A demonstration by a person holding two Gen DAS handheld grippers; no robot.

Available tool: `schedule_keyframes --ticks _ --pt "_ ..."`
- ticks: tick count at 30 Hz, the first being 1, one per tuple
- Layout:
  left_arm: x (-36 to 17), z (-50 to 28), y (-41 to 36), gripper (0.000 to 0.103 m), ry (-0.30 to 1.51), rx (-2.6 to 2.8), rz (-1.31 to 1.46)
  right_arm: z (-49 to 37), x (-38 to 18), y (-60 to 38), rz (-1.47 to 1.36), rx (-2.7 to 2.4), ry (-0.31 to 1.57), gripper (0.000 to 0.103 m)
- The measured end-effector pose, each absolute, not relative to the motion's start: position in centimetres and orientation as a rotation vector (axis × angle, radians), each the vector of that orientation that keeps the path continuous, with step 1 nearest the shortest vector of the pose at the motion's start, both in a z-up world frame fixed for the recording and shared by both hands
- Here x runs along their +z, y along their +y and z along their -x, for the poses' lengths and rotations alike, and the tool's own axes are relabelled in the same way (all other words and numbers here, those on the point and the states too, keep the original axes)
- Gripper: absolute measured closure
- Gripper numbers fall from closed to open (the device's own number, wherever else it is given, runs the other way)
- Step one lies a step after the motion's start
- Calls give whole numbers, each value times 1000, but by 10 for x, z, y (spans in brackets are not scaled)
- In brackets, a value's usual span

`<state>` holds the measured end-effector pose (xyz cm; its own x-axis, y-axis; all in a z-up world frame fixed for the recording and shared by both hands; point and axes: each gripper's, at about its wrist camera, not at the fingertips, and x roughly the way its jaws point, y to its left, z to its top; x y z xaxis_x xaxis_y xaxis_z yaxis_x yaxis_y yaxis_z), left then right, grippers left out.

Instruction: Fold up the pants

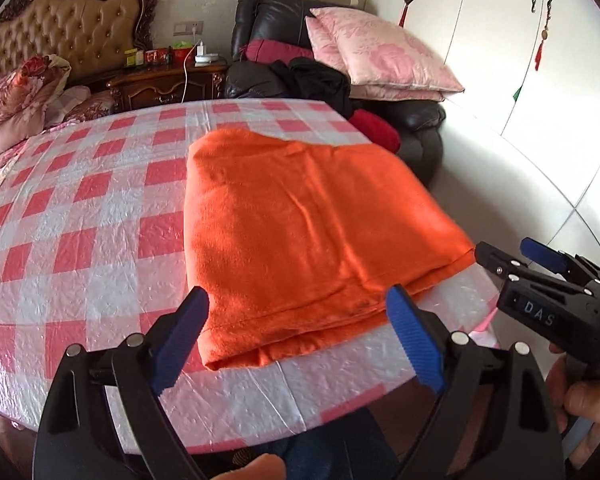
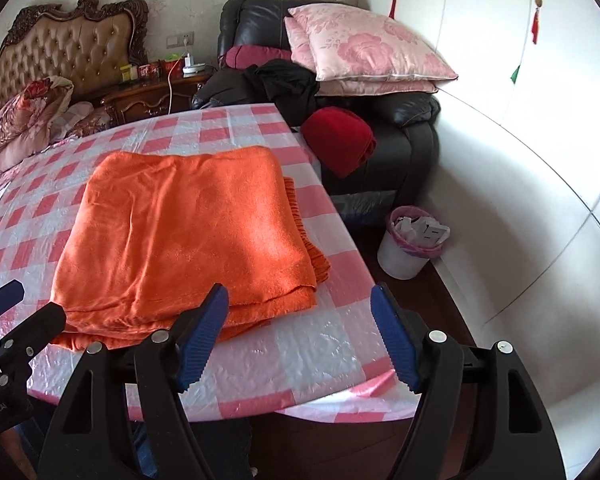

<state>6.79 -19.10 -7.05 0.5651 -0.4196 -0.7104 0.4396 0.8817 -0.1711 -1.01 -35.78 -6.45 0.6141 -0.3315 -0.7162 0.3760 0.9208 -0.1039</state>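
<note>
Left wrist view: orange pants (image 1: 300, 216) lying folded on desk (image 1: 100, 208); both hand-held grippers — left (image 1: 298, 336), right (image 2: 298, 330) — hovering released, empty. Fold looking near done; next probably final tidy.

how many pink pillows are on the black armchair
2, stacked on the armchair seat: the top pillow lies on the lower pillow, of which only the edges show. Another could be hidden beneath.
</note>
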Motion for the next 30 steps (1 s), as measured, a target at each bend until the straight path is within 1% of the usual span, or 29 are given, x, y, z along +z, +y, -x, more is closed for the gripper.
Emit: schedule_keyframes --ticks 6,11,14,22,30 --pt "-50 -49 -190 12 811 -526 -22 28 -48 -348 -57 -406 795 32" --pt "-40 -39 -186 11 836 -495 -5 43 -38 -343 -74 -403 789 30" --pt "-36 -33 -184 8 834 -481 -6 50 -34 -344 -84 -409 786 30" --pt "-30 -19 -185 8 832 -496 -20 58 -29 -344 -79 -417 781 30" --pt "-33 -24 -183 8 853 -512 10 58 -29 -341 -77 -410 785 30"
